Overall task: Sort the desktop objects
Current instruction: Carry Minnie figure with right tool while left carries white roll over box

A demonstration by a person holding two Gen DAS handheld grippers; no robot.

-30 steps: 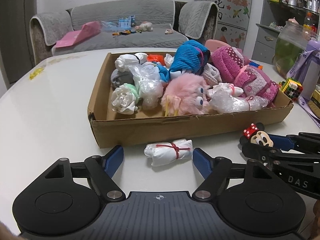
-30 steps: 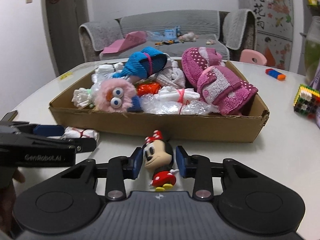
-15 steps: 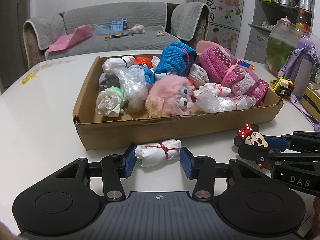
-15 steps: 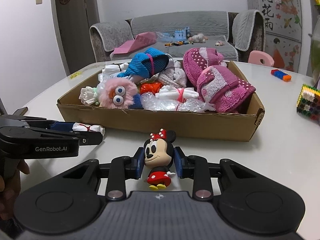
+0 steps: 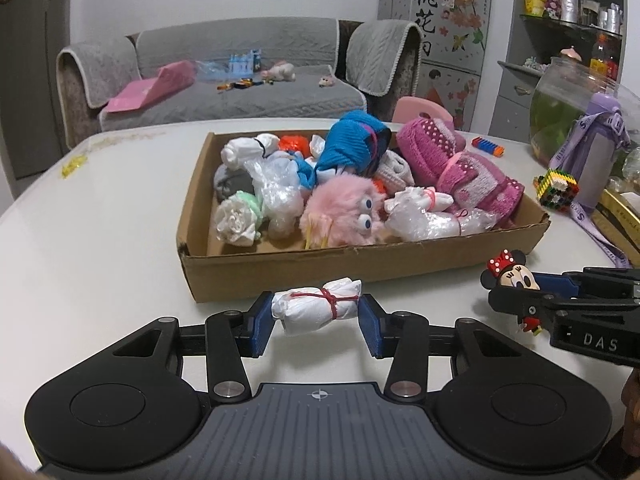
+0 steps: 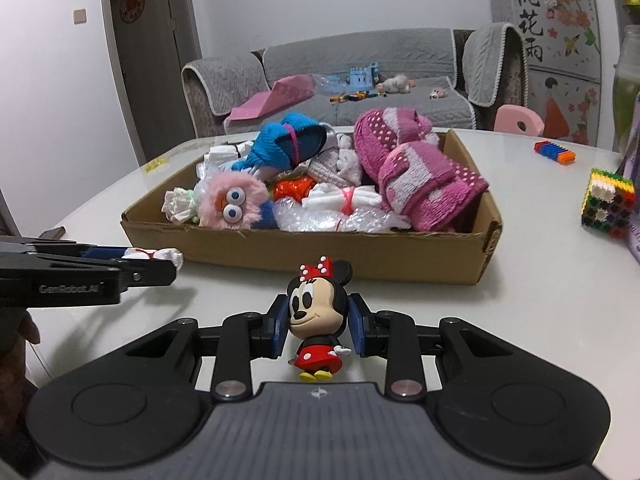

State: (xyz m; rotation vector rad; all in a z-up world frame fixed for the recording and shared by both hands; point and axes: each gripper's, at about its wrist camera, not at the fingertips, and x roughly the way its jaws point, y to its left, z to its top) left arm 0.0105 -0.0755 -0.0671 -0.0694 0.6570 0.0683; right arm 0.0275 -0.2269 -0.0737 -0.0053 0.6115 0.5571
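Reading "GenRobot.AI" in pale letters along its black side, the left gripper [image 5: 316,318] has its blue ribbed fingers [image 5: 262,320] pressed on the ends of a soft white bundle [image 5: 318,306] tied with red elastic, held just in front of the cardboard box [image 5: 360,270] on the glossy white table [image 5: 100,220]. The right gripper [image 6: 319,322], marked "DAS", clamps a smooth, rounded mouse figurine [image 6: 318,312] with a red polka-dot bow by its head, close before the same box. Inside lie a fluffy pink toy [image 6: 234,204], knitted magenta slippers [image 6: 420,176] and crinkled plastic bags [image 6: 336,218].
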